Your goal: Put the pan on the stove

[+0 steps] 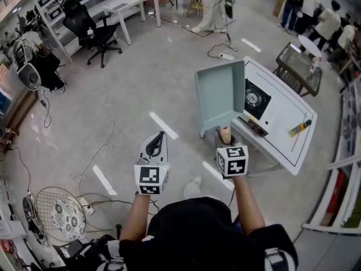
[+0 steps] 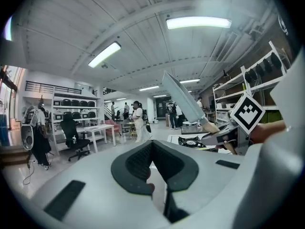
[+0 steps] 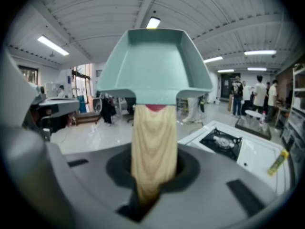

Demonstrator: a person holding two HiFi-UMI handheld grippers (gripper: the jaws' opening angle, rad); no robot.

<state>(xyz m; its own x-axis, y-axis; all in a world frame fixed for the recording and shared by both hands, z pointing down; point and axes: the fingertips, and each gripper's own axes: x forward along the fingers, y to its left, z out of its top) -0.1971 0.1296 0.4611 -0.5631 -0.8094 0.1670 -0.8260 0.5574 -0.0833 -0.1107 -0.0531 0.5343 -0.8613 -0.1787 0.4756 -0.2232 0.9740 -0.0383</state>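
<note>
Your right hand-held gripper [image 1: 225, 137] clamps the wooden handle [image 3: 153, 147] of the pan [image 1: 220, 95], holding it in the air near the worktop [image 1: 289, 130]. Your left hand-held gripper [image 1: 155, 145] is closed, empty. Lifting looks done; lowering the pan onto the stove [image 1: 256, 99] is what remains.

- black office chair [image 1: 90, 30] beside white desks [image 1: 121, 4], upper left;
- round wire-caged fan [image 1: 59, 213] on the grey floor [image 1: 146, 78], lower left; cables [image 1: 104, 145] trailing nearby;
- yellow object [image 1: 300, 129] lying on the white table [image 1: 282, 145];
- glass-topped side table [image 1: 299, 66] beyond; people [image 1: 318, 18] standing near it;
- white tape strips [image 1: 163, 125] on the floor
</note>
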